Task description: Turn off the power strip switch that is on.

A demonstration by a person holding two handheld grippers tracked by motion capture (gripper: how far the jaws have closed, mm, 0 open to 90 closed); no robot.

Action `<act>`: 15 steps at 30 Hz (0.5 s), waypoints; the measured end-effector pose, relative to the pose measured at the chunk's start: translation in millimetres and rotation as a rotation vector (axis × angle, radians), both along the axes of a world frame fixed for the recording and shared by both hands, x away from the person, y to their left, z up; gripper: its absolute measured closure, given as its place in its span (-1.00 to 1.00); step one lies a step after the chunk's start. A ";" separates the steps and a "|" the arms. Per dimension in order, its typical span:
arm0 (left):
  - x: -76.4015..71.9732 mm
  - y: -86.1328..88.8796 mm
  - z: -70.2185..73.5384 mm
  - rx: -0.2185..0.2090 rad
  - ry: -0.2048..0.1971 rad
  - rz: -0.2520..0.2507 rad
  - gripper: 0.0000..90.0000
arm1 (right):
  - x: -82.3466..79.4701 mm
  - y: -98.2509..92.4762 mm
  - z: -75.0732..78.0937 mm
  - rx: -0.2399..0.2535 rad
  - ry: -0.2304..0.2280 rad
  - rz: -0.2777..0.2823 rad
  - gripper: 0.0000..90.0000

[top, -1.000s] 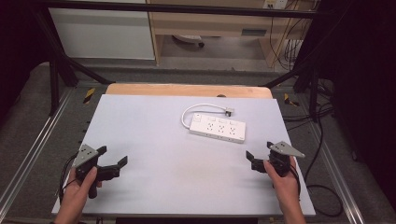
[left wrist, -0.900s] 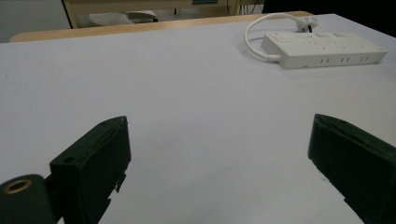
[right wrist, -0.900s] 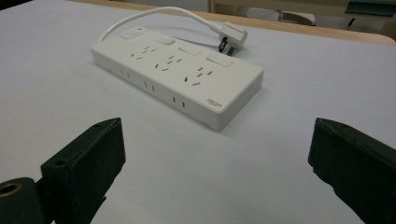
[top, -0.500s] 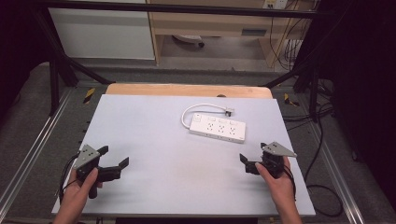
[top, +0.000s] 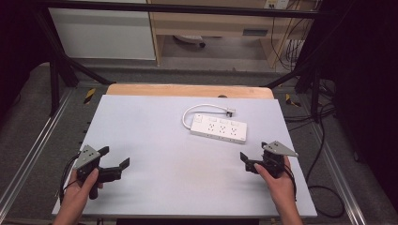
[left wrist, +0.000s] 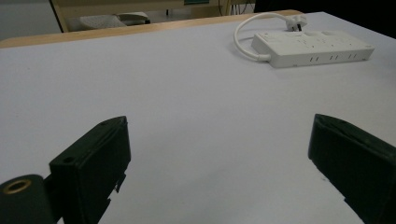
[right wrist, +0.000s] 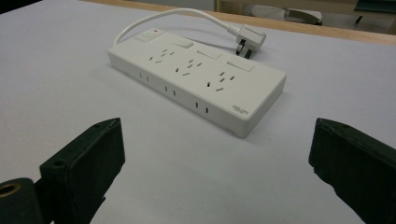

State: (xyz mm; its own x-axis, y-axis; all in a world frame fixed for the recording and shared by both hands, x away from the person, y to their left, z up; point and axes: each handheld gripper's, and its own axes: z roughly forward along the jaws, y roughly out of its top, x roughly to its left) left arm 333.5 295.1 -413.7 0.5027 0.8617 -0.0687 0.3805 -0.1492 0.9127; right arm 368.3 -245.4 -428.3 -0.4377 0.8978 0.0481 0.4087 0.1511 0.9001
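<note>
A bare stretch of the pale table is seen between the white power strip and both tools, with nothing lying in the way. The strip, placed right of centre in the high view, is shown flat, its short cord looped back to the plug. The left gripper at lower left and the right gripper at lower right are held released, jaws spread, nothing grasped.

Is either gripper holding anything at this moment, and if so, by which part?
Nothing is held. The left gripper and the right gripper both have their jaws open over bare table, apart from the power strip.
</note>
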 end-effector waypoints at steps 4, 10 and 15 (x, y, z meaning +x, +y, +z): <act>0.0 0.7 0.1 -0.003 -0.002 0.007 -0.88 | 2.4 2.2 4.2 0.008 -0.008 0.001 -0.91; -0.4 0.6 -0.8 0.002 0.004 0.007 -0.88 | 6.9 9.0 11.2 0.016 -0.011 0.020 -0.91; -0.4 2.0 -2.1 -0.004 0.012 0.017 -0.87 | 16.7 15.2 23.5 0.001 -0.009 0.049 -0.88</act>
State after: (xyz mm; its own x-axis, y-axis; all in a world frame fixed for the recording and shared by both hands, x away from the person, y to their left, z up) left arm 333.1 297.1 -415.8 0.4868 0.8700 -0.0782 0.3940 -0.1388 0.9085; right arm 385.0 -230.2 -404.8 -0.4817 0.8752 0.0454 0.3931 0.1695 0.9037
